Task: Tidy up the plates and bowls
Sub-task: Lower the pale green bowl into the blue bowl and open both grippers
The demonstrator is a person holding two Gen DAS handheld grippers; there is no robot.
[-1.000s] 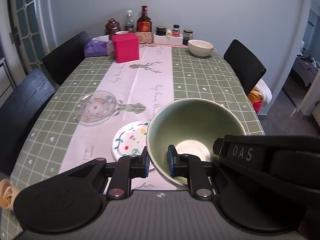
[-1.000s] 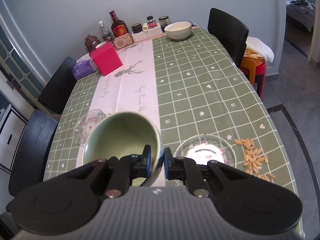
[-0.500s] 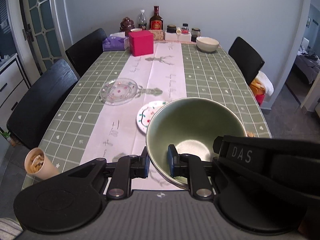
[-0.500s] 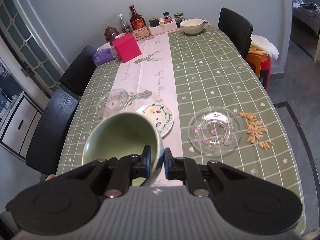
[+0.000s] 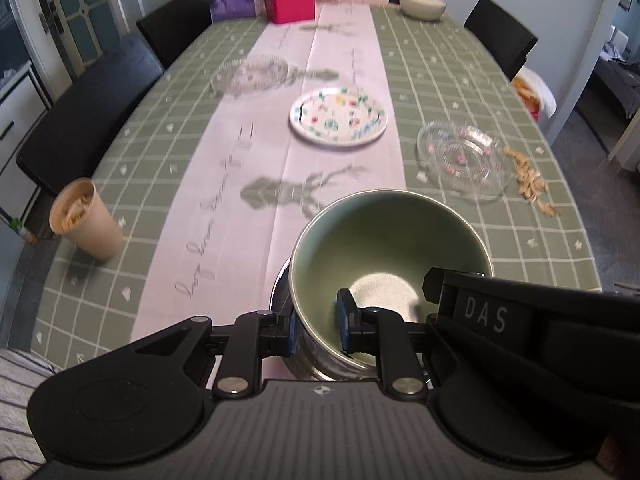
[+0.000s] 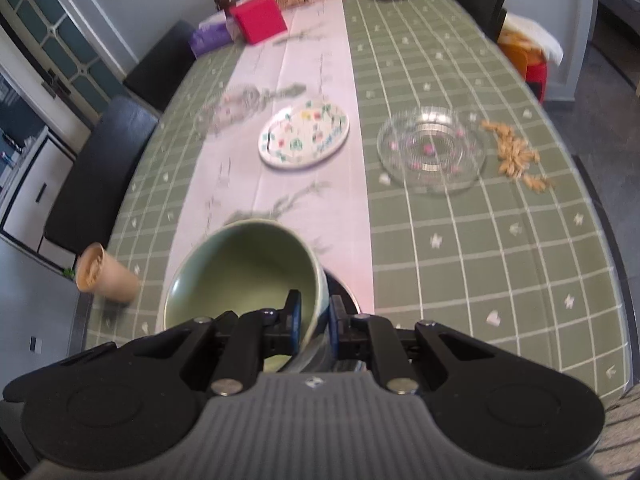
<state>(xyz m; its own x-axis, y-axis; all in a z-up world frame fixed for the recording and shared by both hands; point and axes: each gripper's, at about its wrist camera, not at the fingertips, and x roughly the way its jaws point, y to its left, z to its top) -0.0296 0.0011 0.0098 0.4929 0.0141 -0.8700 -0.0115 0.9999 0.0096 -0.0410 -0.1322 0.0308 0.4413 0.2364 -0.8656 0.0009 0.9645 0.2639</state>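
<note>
Green bowl empty, paper cup holding scraps

wrist views downward, sharing blurry table

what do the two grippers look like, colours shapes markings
Both are matte black with rounded lobes beside a grey ribbed centre bearing a small white emblem. The left gripper and right gripper have blue pads and silver pivot screws. The right one's side reads DAS in the left view.

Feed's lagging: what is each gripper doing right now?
Left gripper: shut on the glossy green ceramic bowl, left rim.
Right gripper: shut on the same bowl, right rim.
</note>
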